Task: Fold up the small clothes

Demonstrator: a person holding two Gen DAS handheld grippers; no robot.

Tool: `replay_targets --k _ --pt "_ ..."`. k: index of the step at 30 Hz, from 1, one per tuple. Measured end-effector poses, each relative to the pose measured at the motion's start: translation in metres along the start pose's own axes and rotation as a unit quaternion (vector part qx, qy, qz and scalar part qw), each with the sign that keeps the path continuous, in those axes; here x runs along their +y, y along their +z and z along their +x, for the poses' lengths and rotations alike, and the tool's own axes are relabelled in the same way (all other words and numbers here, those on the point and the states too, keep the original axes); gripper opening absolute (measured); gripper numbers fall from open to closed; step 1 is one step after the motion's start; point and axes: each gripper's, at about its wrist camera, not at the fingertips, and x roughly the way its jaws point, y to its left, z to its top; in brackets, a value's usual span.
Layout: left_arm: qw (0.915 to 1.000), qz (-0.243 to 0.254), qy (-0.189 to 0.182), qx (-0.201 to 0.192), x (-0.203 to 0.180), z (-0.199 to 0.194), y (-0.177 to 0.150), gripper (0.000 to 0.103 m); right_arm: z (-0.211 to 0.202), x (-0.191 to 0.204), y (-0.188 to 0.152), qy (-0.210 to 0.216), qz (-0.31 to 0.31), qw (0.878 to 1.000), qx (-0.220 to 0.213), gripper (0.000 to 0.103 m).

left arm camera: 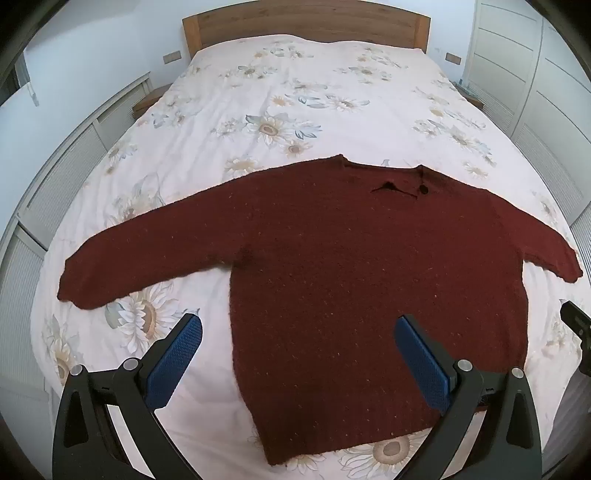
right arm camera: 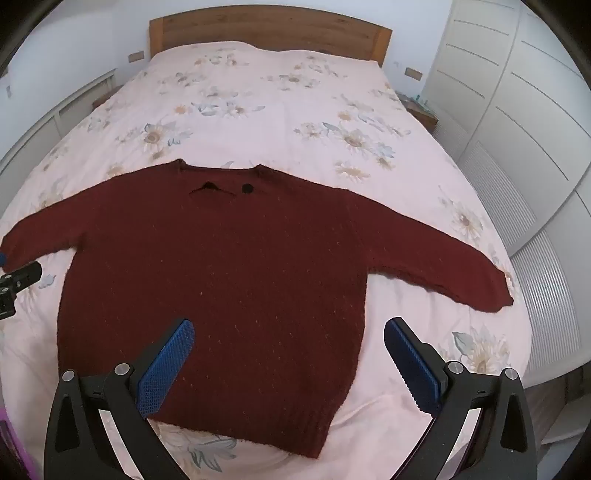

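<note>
A dark red knitted sweater lies flat on the bed with both sleeves spread out, neckline toward the headboard; it also shows in the right wrist view. A black button sits near the collar. My left gripper is open and empty, held above the sweater's lower left part, near its left side edge. My right gripper is open and empty, held above the sweater's lower right part. Each gripper's edge shows in the other view, the right gripper and the left gripper.
The bed has a white floral duvet and a wooden headboard. White wardrobe doors stand on the right, white cabinets on the left. Small bedside tables sit at both sides near the headboard.
</note>
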Motion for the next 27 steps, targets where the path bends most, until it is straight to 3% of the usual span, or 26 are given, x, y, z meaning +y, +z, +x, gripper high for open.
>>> replay_targets --k 27 --pt "0.9999 0.009 0.0 0.006 -0.001 0.004 -0.002 0.102 0.003 -0.005 -0.004 -0.003 -0.007 1.0 0.018 0.103"
